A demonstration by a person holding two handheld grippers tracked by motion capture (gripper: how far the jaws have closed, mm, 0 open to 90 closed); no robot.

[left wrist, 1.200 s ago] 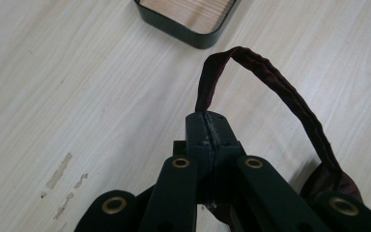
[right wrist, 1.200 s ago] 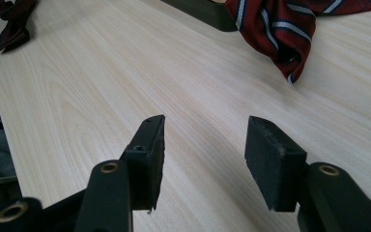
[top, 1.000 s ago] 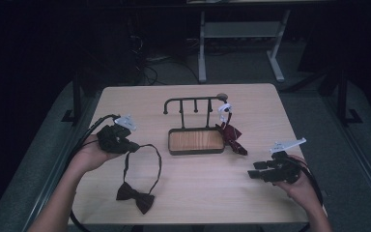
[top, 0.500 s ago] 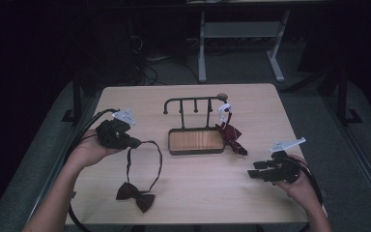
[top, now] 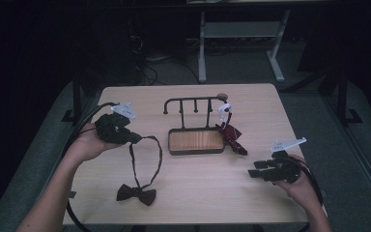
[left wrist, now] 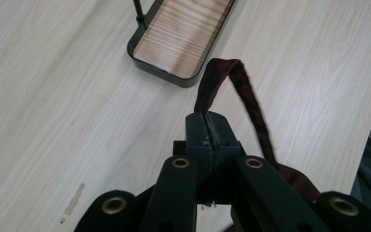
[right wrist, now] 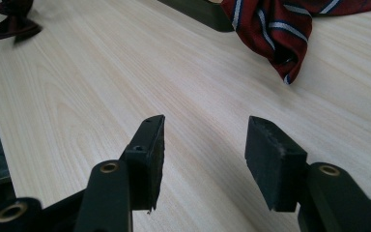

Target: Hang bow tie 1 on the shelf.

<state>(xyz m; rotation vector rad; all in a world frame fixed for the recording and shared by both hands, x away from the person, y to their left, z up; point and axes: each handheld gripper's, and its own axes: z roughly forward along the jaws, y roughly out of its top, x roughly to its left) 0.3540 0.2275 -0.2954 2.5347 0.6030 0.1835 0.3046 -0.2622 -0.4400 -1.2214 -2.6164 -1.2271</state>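
Trailing from left tool (top: 134,138), strap (top: 145,162) toward person

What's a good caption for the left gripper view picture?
Left claw shut on the dark bow tie's strap, with the wooden tray ahead.

Near the bench's (top: 270,104) left edge, the left gripper (top: 136,138) holds the strap of a dark bow tie (top: 136,194), the bow lying toward the front edge. A wooden-bottomed rack (top: 195,140) stands mid-bench, a red striped tie (top: 232,137) hanging beside it. The right gripper (top: 252,168) rests near the front right corner.
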